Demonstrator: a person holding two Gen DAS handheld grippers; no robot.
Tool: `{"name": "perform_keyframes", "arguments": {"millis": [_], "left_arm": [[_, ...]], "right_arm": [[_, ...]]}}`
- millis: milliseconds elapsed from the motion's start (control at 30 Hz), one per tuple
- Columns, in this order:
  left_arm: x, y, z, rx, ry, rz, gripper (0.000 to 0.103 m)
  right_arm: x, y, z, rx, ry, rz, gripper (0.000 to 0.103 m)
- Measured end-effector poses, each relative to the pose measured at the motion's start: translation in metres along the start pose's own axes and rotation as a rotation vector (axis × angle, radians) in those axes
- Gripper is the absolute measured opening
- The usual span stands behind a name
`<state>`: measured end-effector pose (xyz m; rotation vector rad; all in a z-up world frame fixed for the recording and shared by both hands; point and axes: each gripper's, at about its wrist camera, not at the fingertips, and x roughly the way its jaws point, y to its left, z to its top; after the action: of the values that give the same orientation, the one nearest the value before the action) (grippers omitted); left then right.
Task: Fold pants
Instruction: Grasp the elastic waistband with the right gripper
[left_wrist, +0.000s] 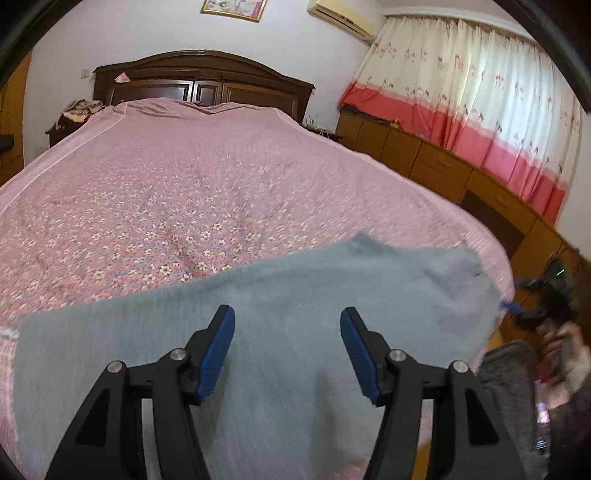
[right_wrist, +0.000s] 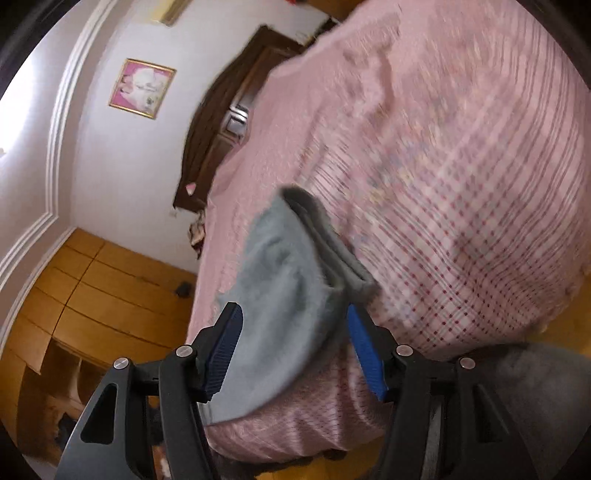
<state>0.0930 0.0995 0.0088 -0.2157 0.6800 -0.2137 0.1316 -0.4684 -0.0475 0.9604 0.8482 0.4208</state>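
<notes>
Grey fleecy pants (left_wrist: 295, 295) lie flat across the near end of the bed. My left gripper (left_wrist: 287, 310) hovers over their middle, open, its blue pads clear of the cloth. In the right wrist view the pants (right_wrist: 280, 295) end in a thicker folded band (right_wrist: 332, 243). My right gripper (right_wrist: 293, 308) is open, its jaws astride that end with the cloth lying loose between them; the view is rolled and blurred. At the right edge of the left wrist view a hand (left_wrist: 561, 343) holds a blurred black device just past the pants' right end.
The bed carries a pink flowered cover (left_wrist: 166, 192) and a dark wooden headboard (left_wrist: 199, 77). Low wooden cabinets (left_wrist: 443, 166) under a pink and white curtain (left_wrist: 480, 110) run along its right side. A wooden wardrobe (right_wrist: 110, 295) stands on the other side.
</notes>
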Motion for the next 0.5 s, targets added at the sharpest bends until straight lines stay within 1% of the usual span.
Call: {"name": "perform_keyframes", "arguments": {"millis": [33, 67, 100, 133, 167, 200, 267, 333, 367, 400, 433, 467, 500], "left_arm": [[-0.012, -0.001, 0.0, -0.018, -0.009, -0.016, 0.063], [-0.031, -0.002, 0.0, -0.046, -0.036, -0.06, 0.063], [-0.041, -0.004, 0.0, -0.054, -0.049, -0.075, 0.065], [-0.057, -0.005, -0.001, -0.062, -0.066, -0.084, 0.068], [-0.069, -0.004, -0.002, -0.061, -0.076, -0.08, 0.072], [-0.079, -0.002, -0.005, -0.057, -0.082, -0.07, 0.073], [-0.087, 0.002, -0.005, -0.054, -0.077, -0.046, 0.073], [-0.088, 0.011, -0.007, -0.075, -0.055, -0.032, 0.073], [-0.089, 0.02, -0.008, -0.123, -0.045, -0.065, 0.073], [-0.093, 0.024, -0.009, -0.152, -0.045, -0.095, 0.073], [-0.097, 0.029, -0.009, -0.196, -0.05, -0.151, 0.073], [-0.1, 0.03, -0.01, -0.212, -0.057, -0.174, 0.073], [-0.106, 0.031, -0.009, -0.223, -0.073, -0.187, 0.073]], "right_arm": [[0.007, -0.007, 0.001, 0.005, 0.014, -0.02, 0.061], [0.012, -0.012, 0.002, 0.008, 0.02, -0.031, 0.061], [0.016, -0.018, 0.004, 0.011, 0.023, -0.046, 0.061], [0.018, -0.024, 0.004, 0.014, 0.022, -0.042, 0.061], [0.021, -0.025, 0.004, 0.017, 0.016, -0.03, 0.061], [0.021, -0.028, 0.005, 0.011, 0.01, -0.022, 0.06], [0.022, -0.03, 0.008, -0.006, 0.018, -0.018, 0.061], [0.026, -0.029, 0.01, -0.02, 0.027, -0.018, 0.061], [0.029, -0.029, 0.011, -0.025, 0.037, -0.018, 0.06], [0.032, -0.033, 0.016, -0.017, 0.045, 0.001, 0.06], [0.034, -0.027, 0.017, -0.009, 0.047, 0.017, 0.059], [0.034, -0.031, 0.02, 0.009, 0.044, 0.044, 0.056], [0.033, -0.033, 0.022, 0.013, 0.041, 0.051, 0.048]]}}
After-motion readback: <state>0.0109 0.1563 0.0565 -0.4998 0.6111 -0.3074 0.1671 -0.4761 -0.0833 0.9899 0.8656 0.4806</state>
